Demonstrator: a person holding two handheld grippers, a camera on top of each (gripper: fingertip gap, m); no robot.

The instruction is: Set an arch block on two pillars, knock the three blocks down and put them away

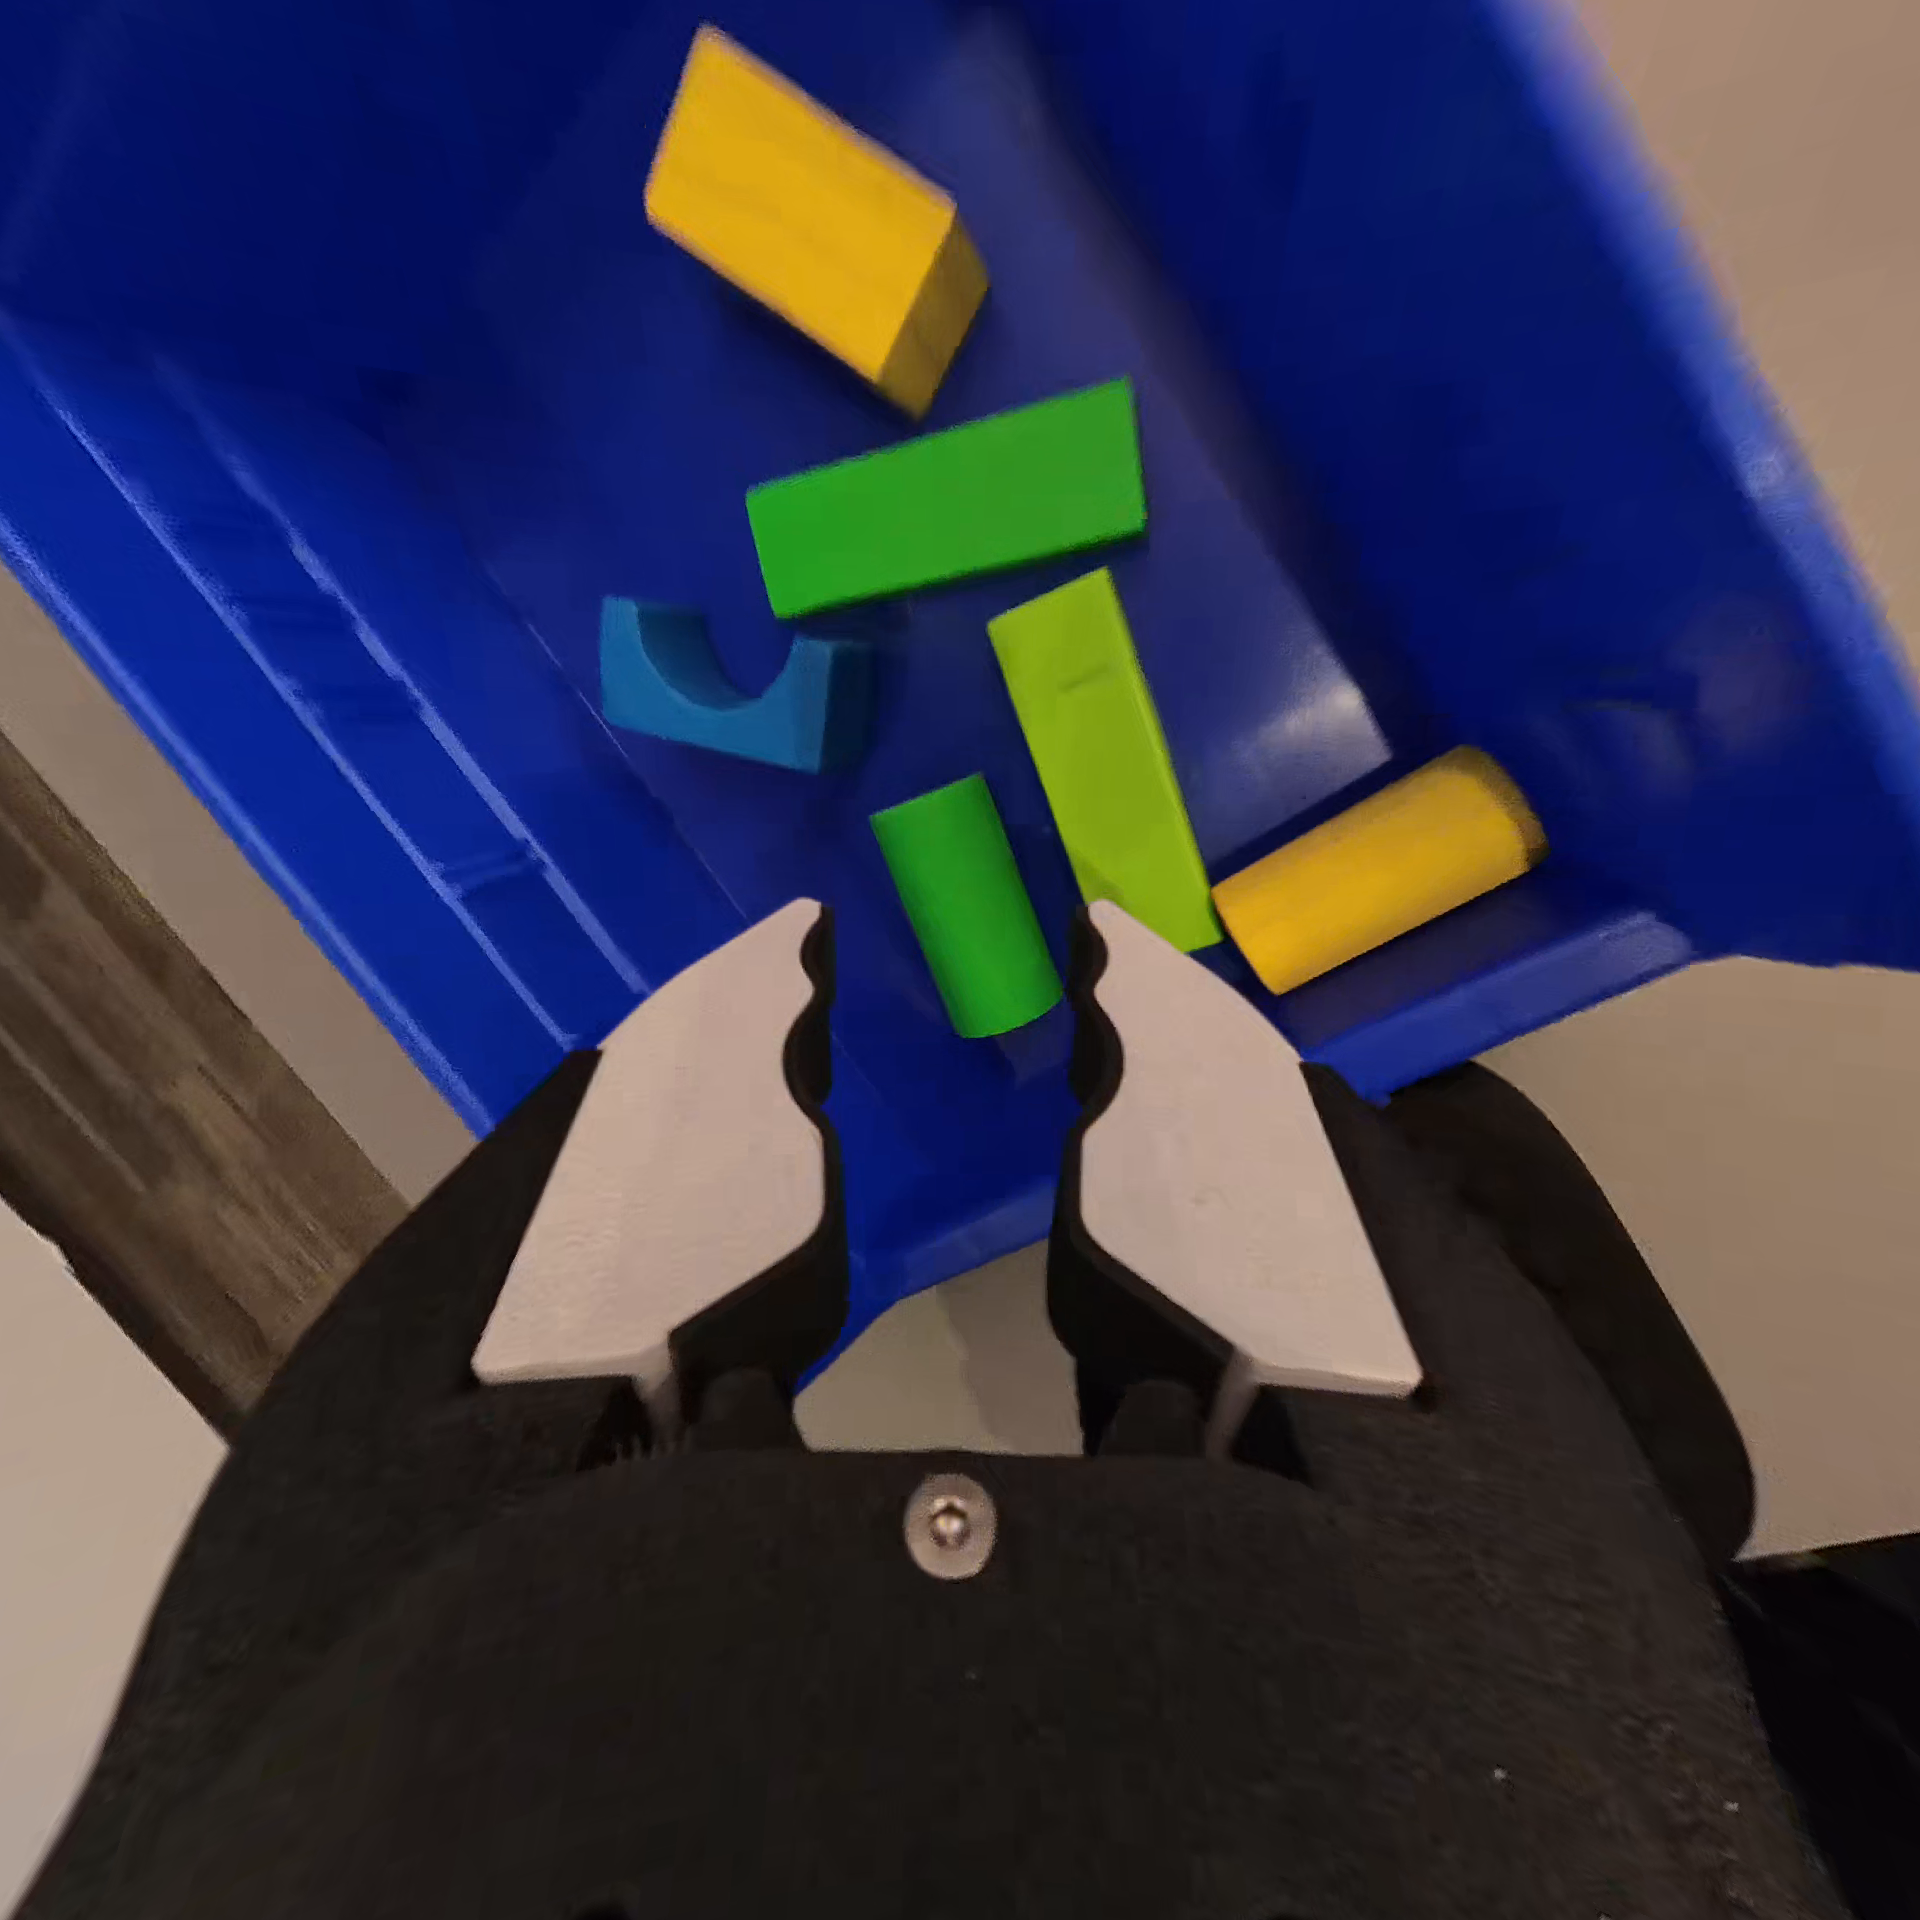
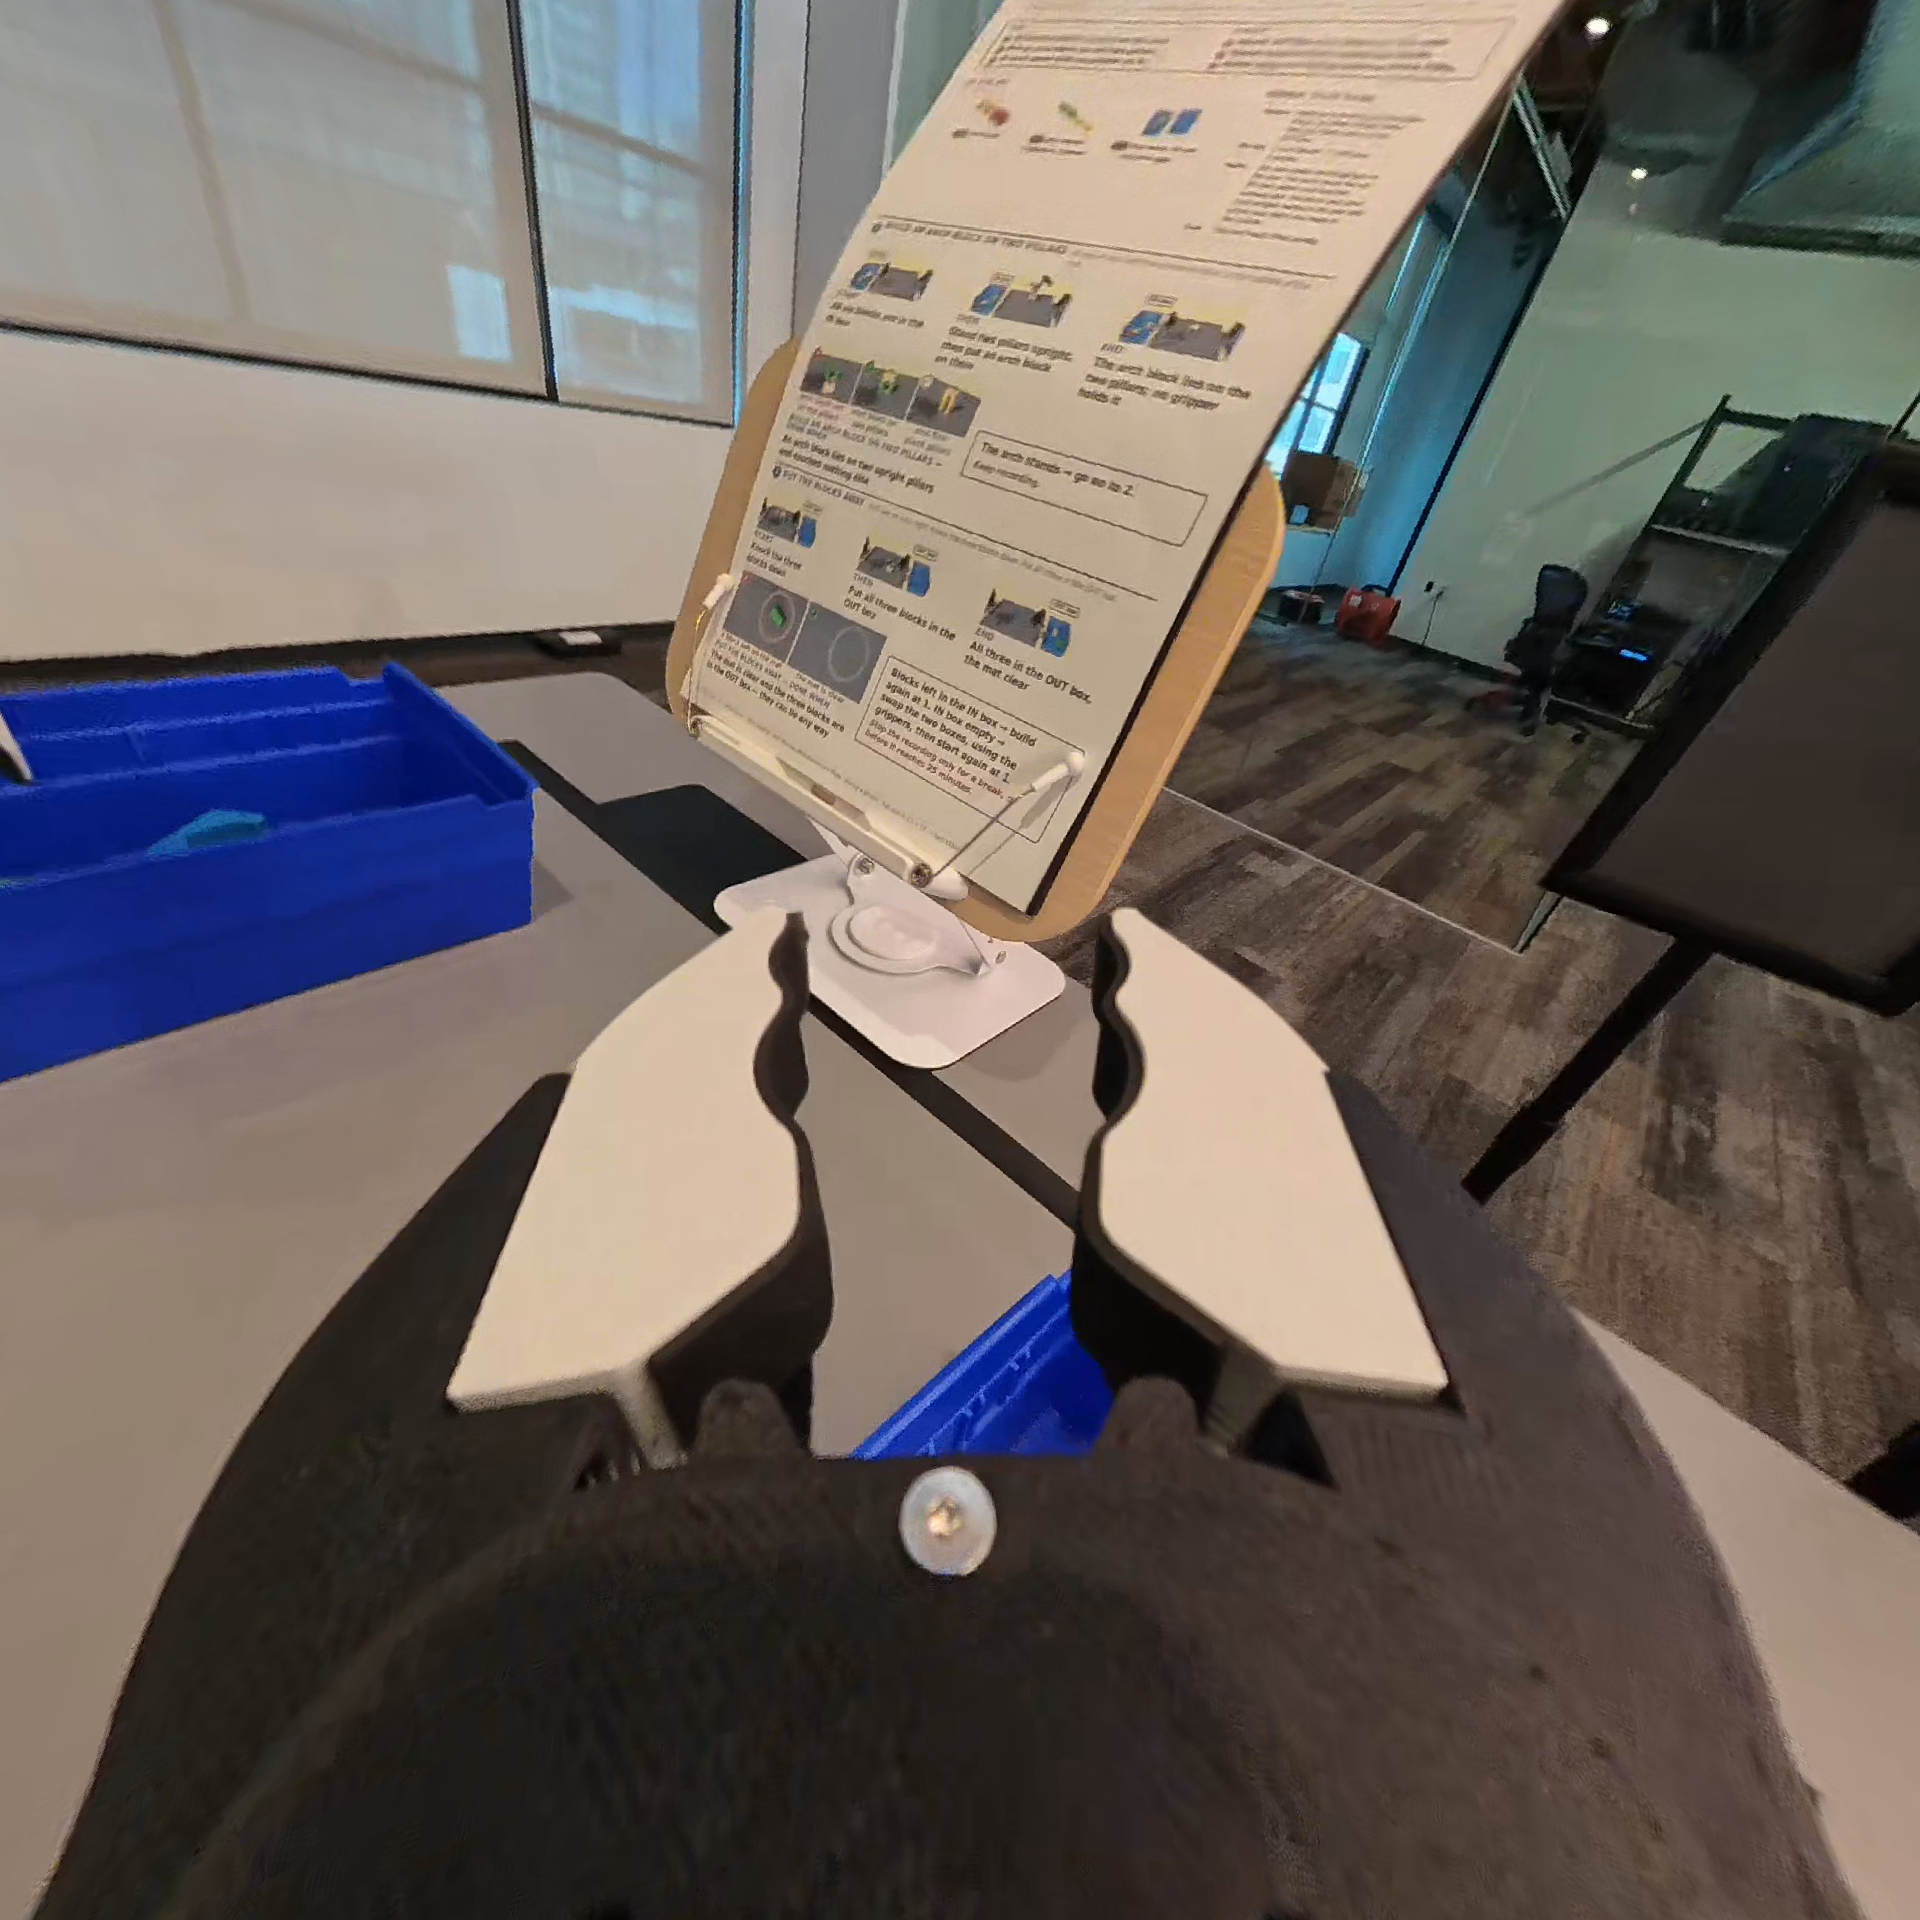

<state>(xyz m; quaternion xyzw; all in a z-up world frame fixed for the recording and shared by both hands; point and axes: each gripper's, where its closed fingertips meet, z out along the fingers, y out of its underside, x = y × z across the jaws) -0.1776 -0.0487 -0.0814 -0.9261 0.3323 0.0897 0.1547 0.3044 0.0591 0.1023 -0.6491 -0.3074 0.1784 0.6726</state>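
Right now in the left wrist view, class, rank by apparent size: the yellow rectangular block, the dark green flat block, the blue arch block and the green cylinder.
1. yellow rectangular block and dark green flat block: look alike, so unranked.
2. blue arch block and green cylinder: close, and the cylinder's nearness to the camera makes ranking unsure.

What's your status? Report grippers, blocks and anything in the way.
Left gripper open, empty, over blue bin. Right gripper open, empty, facing document stand. Blue arch block and green cylinder lying in bin. Nothing in the way.
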